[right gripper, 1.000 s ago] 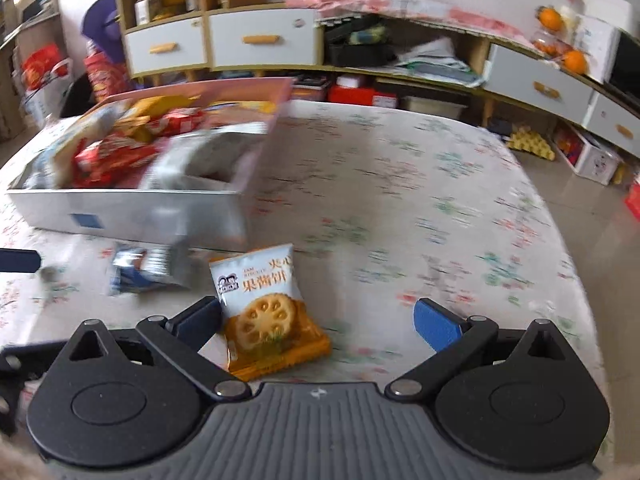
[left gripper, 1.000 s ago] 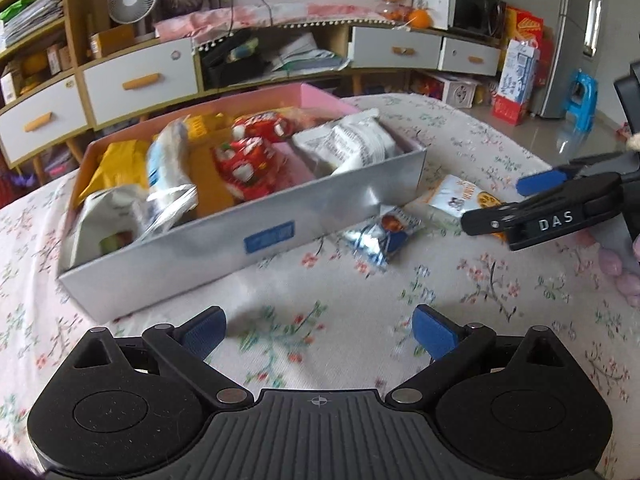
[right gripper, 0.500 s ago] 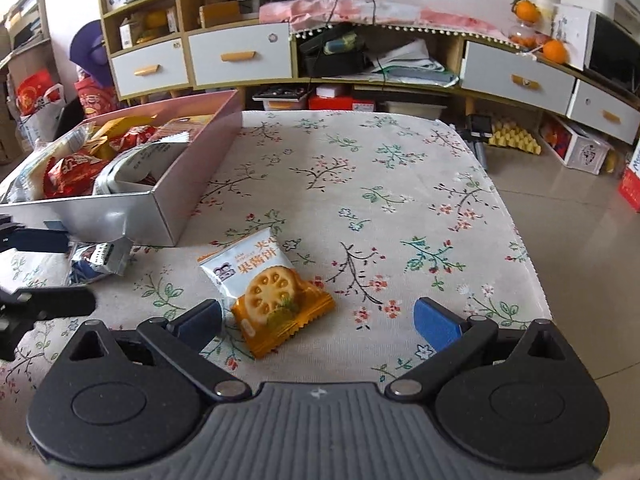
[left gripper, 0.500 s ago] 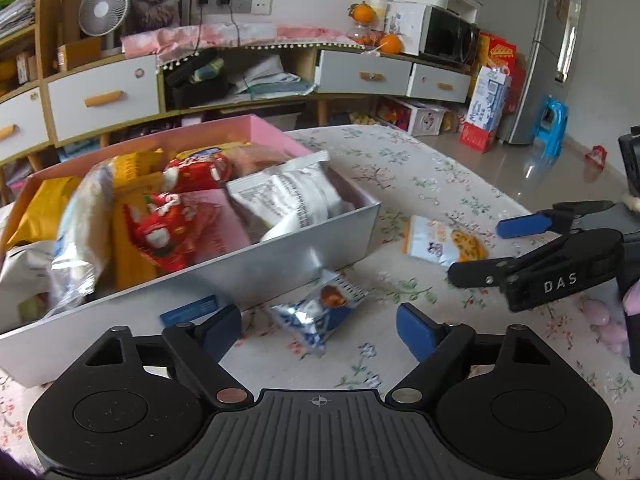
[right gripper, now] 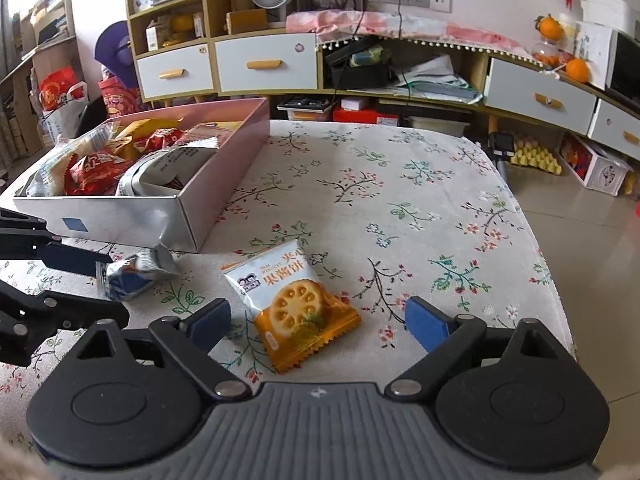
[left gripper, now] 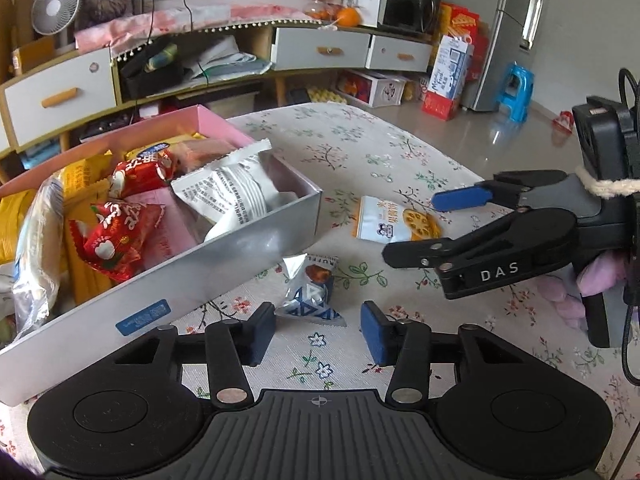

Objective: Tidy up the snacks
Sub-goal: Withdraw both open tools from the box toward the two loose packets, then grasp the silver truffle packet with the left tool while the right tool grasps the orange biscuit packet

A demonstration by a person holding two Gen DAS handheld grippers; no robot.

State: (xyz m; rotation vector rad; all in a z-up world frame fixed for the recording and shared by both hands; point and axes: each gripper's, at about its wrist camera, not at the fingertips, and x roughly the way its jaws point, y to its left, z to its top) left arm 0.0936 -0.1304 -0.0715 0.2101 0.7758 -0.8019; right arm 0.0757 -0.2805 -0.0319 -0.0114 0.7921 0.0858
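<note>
A floral tablecloth [right gripper: 400, 200] carries an orange-and-white biscuit packet [right gripper: 294, 304] and a silver-blue wrapper [left gripper: 310, 290].

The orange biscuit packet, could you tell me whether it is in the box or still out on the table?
Out. The biscuit packet lies flat on the tablecloth, apart from the box, between the open right claw's fingers.

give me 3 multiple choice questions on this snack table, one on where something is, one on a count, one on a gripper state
1. Where does the small silver and blue packet lie?
A. inside the box
B. on the tablecloth beside the box
C. on the floor

2. How many snack packets lie loose on the tablecloth outside the box?
A. two
B. four
C. none

3. What state is the right gripper in?
A. shut on a packet
B. open, around the orange biscuit packet
C. out of view

Answers: 1 B, it rests on the cloth by the box's silver wall. 2 A, only the silver packet and the biscuit packet. 3 B, its fingers stand apart either side of the packet.
</note>
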